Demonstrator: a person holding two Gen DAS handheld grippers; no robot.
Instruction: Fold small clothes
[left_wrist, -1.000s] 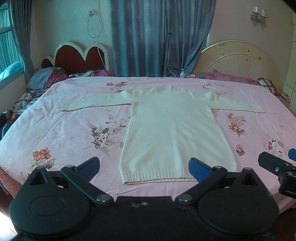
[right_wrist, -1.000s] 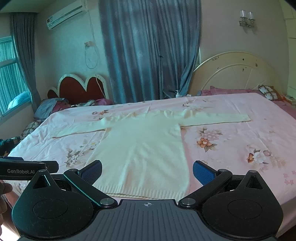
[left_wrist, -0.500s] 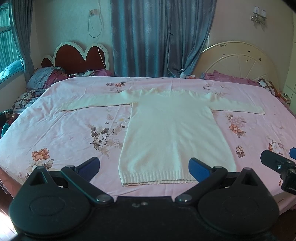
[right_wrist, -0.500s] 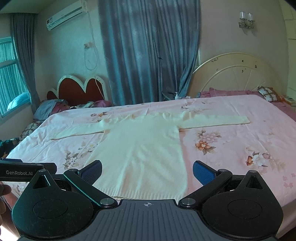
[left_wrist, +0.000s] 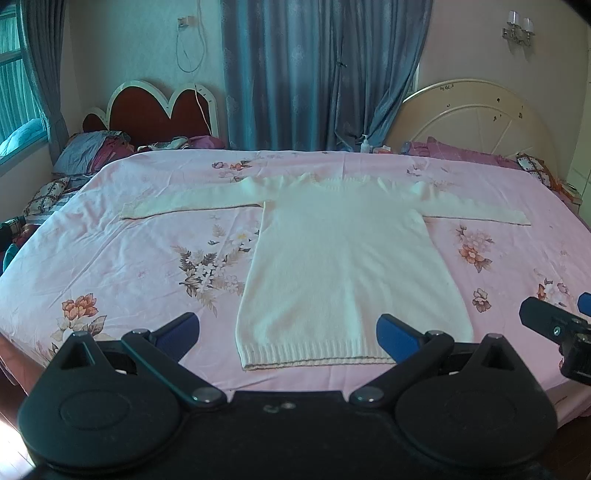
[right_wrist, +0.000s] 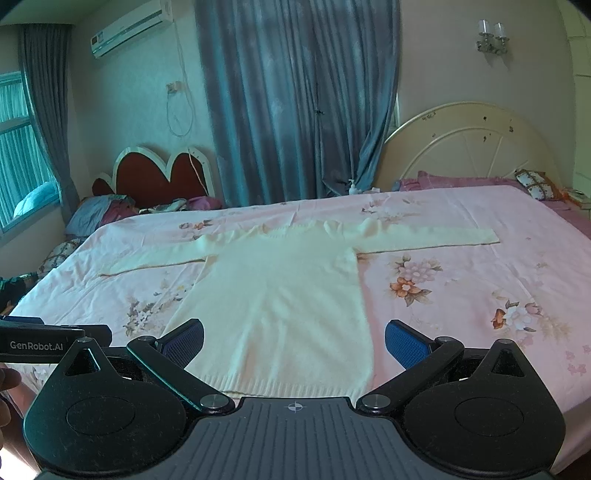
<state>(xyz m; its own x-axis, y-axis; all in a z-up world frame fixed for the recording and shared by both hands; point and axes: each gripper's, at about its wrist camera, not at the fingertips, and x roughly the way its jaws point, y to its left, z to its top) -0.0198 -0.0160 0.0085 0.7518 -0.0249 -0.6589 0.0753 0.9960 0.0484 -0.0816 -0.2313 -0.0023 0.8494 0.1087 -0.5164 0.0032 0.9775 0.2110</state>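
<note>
The left gripper (left_wrist: 286, 332) and the right gripper (right_wrist: 293, 339) are held level and side by side, jaws spread wide, nothing gripped.

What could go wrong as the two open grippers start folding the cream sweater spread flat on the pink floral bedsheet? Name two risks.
1. The cream sweater lies flat on the pink floral bedsheet, so a low pinch by the left gripper may well catch sheet as well as knit.
2. Both sleeves stretch far out sideways; the right gripper sits near the hem, so a body fold could drag them crooked.
</note>
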